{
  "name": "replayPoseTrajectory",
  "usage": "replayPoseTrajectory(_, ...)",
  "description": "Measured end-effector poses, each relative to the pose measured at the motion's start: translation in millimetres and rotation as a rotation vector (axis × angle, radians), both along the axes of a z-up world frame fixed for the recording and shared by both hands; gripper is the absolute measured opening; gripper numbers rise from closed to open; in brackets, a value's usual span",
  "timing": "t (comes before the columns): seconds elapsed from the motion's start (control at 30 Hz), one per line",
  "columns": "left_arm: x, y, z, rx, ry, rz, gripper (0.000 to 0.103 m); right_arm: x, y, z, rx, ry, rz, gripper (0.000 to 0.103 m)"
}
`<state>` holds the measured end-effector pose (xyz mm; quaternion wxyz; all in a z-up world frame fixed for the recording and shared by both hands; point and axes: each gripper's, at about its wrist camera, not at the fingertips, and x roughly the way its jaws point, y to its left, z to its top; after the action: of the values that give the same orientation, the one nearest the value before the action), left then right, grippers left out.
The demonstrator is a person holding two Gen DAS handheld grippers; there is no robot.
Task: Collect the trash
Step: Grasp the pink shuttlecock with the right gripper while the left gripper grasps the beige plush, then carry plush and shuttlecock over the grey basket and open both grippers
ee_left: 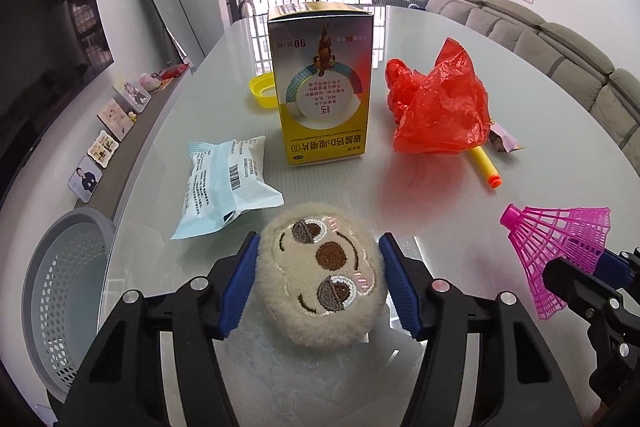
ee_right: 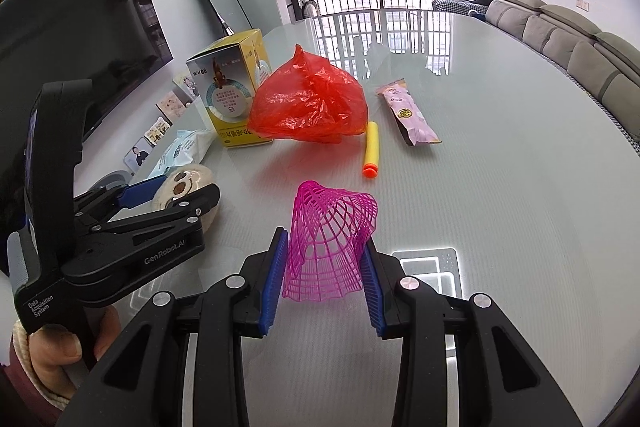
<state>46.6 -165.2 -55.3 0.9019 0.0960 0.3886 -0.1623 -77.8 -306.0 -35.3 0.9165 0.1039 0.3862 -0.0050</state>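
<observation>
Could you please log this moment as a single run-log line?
left gripper: shut on plush sloth face | right gripper: shut on pink plastic shuttlecock | grey basket: left of table

Matte black plastic left gripper with ribbed blue pads, silver screws, white "GenRobot.AI" lettering; bare-skinned hand at seven o'clock.

Both wrist views look low and close across the table, sharing the red bag.

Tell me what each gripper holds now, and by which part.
Left gripper: round beige plush face toy, pinched across its sides. Right gripper: pink plastic mesh shuttlecock, clamped across its skirt.
</observation>
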Motion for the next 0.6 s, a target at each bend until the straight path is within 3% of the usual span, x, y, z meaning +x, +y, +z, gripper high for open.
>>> replayPoseTrajectory(0.33, -27, 36, 16, -0.051, -0.024, -0.021, 0.056, -8, 25, 4, -0.011, -0.011, -0.004, 0.035)
replayPoseTrajectory(0.6, -41, 88, 37, -0.078, -0.083, 0.042, 0.055, -5, 68, 14, -0.024, -0.032, 0.054, 0.035)
